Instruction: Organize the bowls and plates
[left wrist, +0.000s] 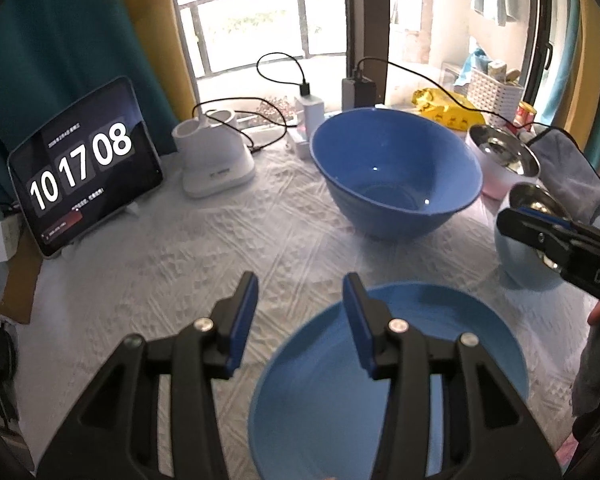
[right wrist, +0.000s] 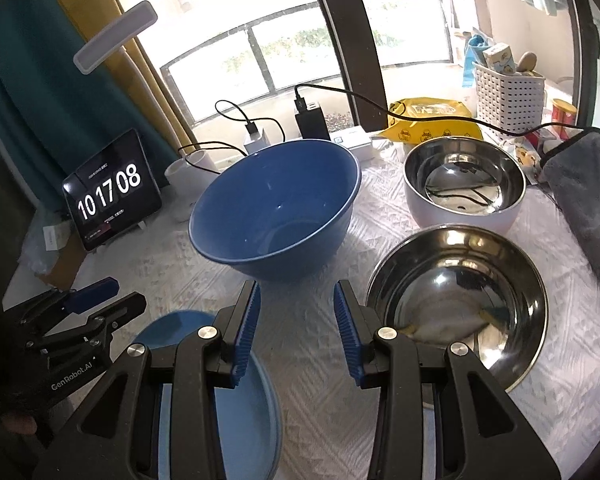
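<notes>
Left hand-held gripper (left wrist: 300,312) spread, empty, above light-blue bowl (left wrist: 420,360); right hand-held gripper (right wrist: 296,320) likewise

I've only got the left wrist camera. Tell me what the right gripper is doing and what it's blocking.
Observer: The right gripper is open, with only bare tablecloth showing between its fingers.
Operator: Describe the bowl it hides from me.
Observer: It's a steel-lined bowl, upright and empty, just right of that gripper.
Operator: Check it against the bowl behind.
Observer: The second steel bowl stands apart from it, not nested.
</notes>
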`<action>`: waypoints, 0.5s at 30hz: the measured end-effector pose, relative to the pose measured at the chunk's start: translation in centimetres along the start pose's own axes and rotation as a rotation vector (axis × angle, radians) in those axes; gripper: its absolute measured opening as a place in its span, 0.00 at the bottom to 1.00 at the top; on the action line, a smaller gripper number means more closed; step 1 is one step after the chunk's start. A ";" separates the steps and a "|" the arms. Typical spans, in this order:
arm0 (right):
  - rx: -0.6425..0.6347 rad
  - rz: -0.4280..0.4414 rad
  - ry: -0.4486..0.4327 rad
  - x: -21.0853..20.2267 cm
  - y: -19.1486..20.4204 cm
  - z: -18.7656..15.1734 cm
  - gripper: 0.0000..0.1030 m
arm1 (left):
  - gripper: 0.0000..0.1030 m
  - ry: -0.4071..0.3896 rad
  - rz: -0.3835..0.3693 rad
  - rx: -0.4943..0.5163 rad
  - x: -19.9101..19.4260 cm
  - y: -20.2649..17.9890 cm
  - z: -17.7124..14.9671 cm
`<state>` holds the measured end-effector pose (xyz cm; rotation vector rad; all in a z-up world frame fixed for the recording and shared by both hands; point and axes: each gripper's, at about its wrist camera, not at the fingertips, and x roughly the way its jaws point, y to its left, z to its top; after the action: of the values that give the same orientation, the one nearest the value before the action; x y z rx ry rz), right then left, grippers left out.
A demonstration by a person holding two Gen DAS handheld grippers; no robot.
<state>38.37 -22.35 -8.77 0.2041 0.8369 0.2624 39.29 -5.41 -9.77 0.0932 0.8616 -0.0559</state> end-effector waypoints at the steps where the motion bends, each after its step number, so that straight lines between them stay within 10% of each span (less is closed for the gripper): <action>1: -0.001 -0.001 0.000 0.2 0.0 0.2 0.39 | 0.45 0.002 0.000 0.000 0.2 0.1 0.1; 15: 0.031 -0.027 -0.009 2.2 -1.6 2.1 0.42 | 0.65 -0.020 -0.066 -0.084 2.4 2.9 2.9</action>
<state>41.56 -23.31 -9.38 0.2220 0.8348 0.2229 43.31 -2.91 -9.53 -0.0149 0.8455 -0.0826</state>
